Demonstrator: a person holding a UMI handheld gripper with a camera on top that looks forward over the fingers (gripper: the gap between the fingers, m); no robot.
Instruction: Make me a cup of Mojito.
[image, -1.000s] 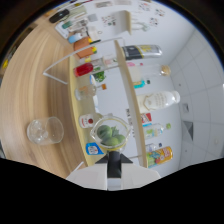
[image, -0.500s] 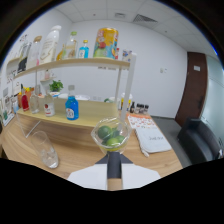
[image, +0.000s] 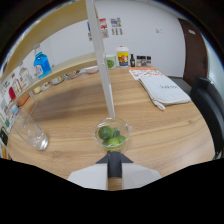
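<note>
Gripper view: the gripper (image: 114, 159) holds a small clear bowl of limes (image: 113, 135) above the wooden tabletop (image: 165, 130) — jaws closed on its rim, likely carrying fruit toward the empty glass (image: 29, 131) — shelf post (image: 102, 70) beyond.

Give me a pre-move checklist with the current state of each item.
1. Small clear bowl sits just ahead of the gripper: ok.
2. Limes are inside the bowl: ok.
3. Empty glass stands upright on the table, apart from the bowl: ok.
4. Fingers pressing on the bowl: cannot tell.
5. White shelf post rises right behind the bowl, may block a forward move: not ok.
</note>
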